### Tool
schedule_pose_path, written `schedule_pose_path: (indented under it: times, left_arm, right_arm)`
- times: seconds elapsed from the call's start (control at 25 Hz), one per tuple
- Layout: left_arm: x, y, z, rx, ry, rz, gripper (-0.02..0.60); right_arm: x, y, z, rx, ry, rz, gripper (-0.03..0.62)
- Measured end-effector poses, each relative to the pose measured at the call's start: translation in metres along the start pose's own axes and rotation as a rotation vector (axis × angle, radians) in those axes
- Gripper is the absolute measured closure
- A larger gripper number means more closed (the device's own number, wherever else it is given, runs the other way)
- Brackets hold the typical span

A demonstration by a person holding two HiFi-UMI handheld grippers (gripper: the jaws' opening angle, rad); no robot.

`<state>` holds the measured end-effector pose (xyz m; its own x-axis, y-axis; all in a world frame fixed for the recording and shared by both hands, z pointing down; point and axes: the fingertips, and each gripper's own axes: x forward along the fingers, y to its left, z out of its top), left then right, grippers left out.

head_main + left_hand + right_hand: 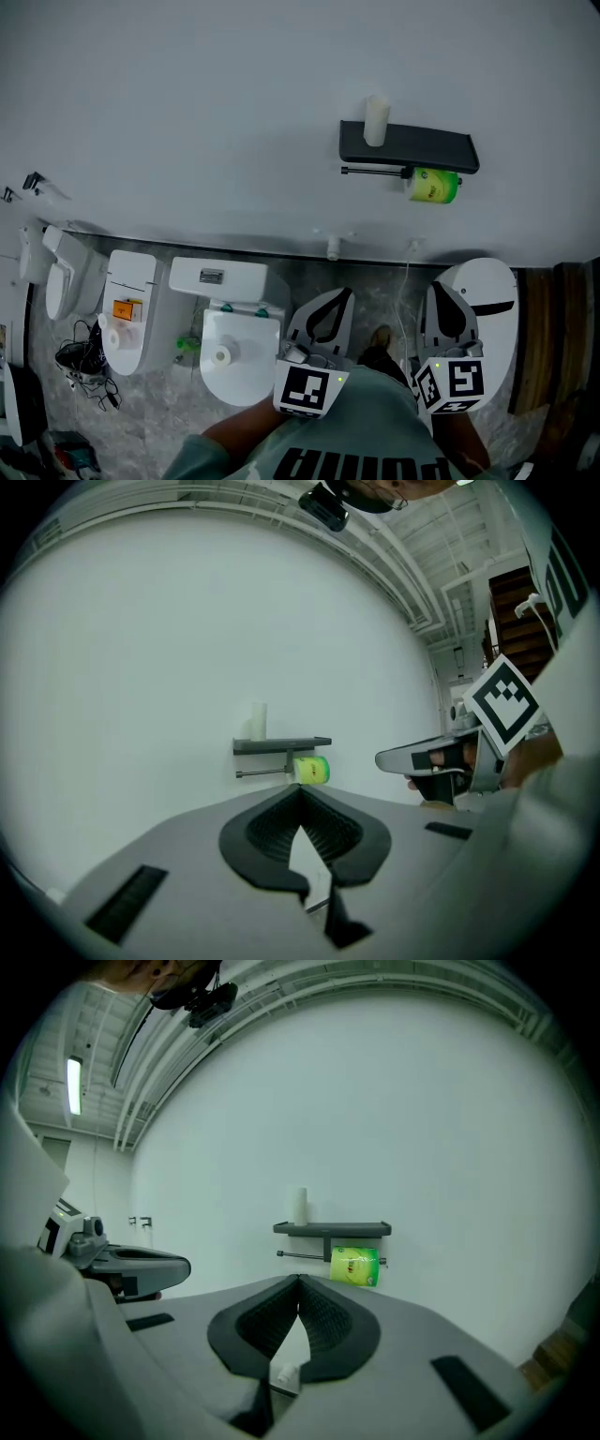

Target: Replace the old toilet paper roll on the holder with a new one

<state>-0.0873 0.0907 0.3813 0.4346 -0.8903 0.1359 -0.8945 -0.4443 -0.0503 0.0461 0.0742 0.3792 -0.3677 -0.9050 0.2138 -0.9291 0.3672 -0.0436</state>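
Facing a white wall (187, 112), the person is holding both grippers low and side by side, and both are pointing toward that wall. The left gripper (345, 292) is showing its jaws clenched, tips meeting, with nothing between them. The right gripper (436, 287) is doing the same: its jaws are pressed together and empty. Each gripper is appearing at the edge of the other's view, well apart from it. A dark holder (409, 147) is sitting on the wall ahead of the grippers, well apart from both. A green roll (433, 185) is hanging on the thin bar (375, 171) under the holder's shelf, toward the bar's right end. A white cylinder (376, 120) is standing upright on the shelf near its left end. Neither gripper is touching the holder, the green roll or the cylinder. Down on the grey floor (141, 412), white toilets are lining the foot of the wall: one toilet (234, 347) with a small paper roll (222, 354) on its lid is lying just left of the left gripper, and a rounded white lid (487, 291) is showing just beside the right gripper. A tangle of black cable (80, 361) is lying on the floor at far left.
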Motion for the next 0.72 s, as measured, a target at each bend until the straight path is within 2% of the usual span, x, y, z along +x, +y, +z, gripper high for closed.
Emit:
schedule_pose_path:
  times: [0.12,0.28,0.36,0.6,0.72]
  left_arm:
    - [-0.021,-0.004,-0.01,-0.01,0.011,-0.033,0.578]
    - [-0.041,-0.016,-0.029,-0.074,0.032,-0.066,0.578]
    - [-0.045,-0.021,-0.033,-0.077,0.032,-0.076,0.577]
    - [-0.054,-0.04,-0.032,-0.058,0.026,-0.055,0.578]
    - [-0.056,-0.052,-0.029,-0.084,0.048,-0.026,0.578]
  right_arm:
    - [-0.017,0.014,-0.009,-0.006,0.017,-0.032,0.583]
    - [-0.042,0.024,-0.025,0.0,0.062,-0.071,0.583]
    - [-0.048,0.027,-0.027,0.0,0.066,-0.075,0.583]
    - [-0.062,0.029,-0.033,-0.019,0.061,-0.03,0.583]
    - [-0.068,0.023,-0.031,-0.031,0.055,0.006,0.583]
